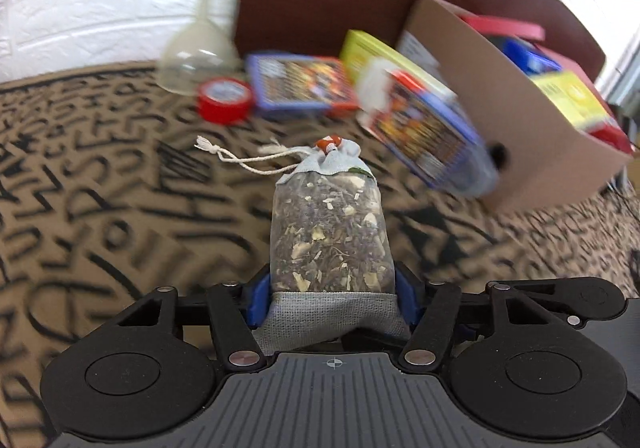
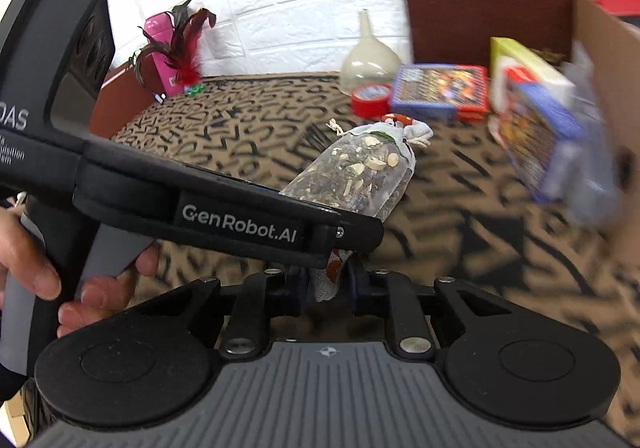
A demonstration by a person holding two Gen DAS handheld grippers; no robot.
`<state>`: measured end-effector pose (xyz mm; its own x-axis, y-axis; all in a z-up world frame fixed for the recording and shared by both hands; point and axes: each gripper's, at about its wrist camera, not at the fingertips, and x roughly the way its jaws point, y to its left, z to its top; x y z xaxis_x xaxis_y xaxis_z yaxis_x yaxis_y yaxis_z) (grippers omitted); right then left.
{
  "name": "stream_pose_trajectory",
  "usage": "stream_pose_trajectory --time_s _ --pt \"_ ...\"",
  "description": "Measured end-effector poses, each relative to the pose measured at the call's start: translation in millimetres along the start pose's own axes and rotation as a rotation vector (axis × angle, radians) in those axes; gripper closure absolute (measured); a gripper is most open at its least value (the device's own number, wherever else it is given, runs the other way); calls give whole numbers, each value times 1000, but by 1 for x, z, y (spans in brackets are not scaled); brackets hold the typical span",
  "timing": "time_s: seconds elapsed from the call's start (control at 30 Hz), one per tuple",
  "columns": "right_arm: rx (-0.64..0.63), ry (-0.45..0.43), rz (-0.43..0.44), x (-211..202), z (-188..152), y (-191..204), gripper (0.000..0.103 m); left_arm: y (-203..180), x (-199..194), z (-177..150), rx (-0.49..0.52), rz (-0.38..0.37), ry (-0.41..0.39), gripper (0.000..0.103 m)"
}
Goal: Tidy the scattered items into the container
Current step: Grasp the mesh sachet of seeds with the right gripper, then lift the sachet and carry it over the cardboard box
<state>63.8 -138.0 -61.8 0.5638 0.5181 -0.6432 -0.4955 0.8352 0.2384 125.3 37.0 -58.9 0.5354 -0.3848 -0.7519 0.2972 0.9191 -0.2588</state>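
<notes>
Sachet (image 1: 329, 232) sits between left claw (image 1: 332, 294) fingers, apparently gripped.

Left gripper (image 1: 332, 288) and right gripper (image 2: 326, 284) both clamped.

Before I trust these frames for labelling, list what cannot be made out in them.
- Right wrist view: the right gripper pinches a scrap of white fabric; the left gripper's body hides what it belongs to.
- Both views: the blue printed packet by the cardboard box is motion-blurred; print unreadable.
- Left wrist view: the box's contents are cut off by its wall.
- Left wrist view: the herb sachet covers the left gripper's pads.
</notes>
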Motion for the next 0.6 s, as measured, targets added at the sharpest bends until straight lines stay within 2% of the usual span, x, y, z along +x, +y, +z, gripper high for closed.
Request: stream_pose_trajectory --time_s 0.23,0.4,0.47,0.53,0.57,0.6 --pt "21 -6 -34 -55 -37 -13 80 -56 -8 -25 50 -44 45 43" --pt "5 -4 -71 -63 -41 -12 75 -72 -6 -29 76 -35 45 42" --pt "8 -12 -69 -62 -39 -11 69 -69 -7 -26 56 -42 44 39" --pt "12 -25 -81 -61 -38 -11 45 -65 -7 -23 39 -55 47 33" --pt "12 -36 -90 -62 -38 -11 42 -62 -8 -22 32 -56 51 28" --pt "12 -47 -92 -63 -37 -11 41 -61 -7 -21 28 -56 51 28"
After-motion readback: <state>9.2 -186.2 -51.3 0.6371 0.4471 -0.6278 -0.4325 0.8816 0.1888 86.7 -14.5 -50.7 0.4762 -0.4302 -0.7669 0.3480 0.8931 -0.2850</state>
